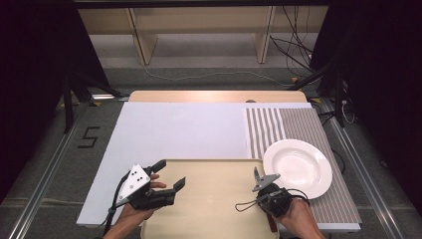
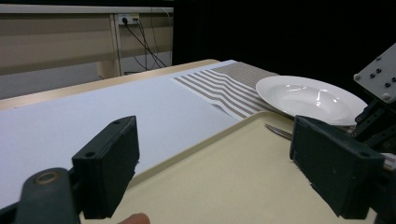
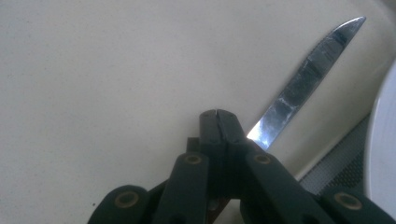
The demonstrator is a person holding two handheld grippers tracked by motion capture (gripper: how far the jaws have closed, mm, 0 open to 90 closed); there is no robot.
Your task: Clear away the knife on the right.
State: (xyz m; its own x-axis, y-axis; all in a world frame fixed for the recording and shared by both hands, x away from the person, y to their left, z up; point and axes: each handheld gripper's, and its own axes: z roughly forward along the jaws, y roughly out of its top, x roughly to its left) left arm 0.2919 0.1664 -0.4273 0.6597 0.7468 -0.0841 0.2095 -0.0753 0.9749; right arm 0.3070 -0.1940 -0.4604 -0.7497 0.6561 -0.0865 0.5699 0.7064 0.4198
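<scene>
A table knife lies over the right side of a beige tray (image 1: 214,204), its steel blade (image 3: 308,77) pointing toward the tray's rim. My right gripper (image 3: 217,114) is shut, and the blade comes out from under its right jaw; the handle is hidden beneath the jaws. In the high view this gripper (image 1: 262,183) sits near the tray's right edge, next to a white plate (image 1: 297,167). My left gripper (image 1: 170,174) hovers over the tray's left edge with its jaws wide apart and nothing between them. From the left gripper view the blade (image 2: 278,131) shows low over the tray (image 2: 219,182).
The plate (image 2: 308,98) rests on a striped placemat (image 1: 298,124) at the table's right. A white sheet (image 1: 179,129) covers the middle and left of the table. Cables and shelf legs stand beyond the far edge.
</scene>
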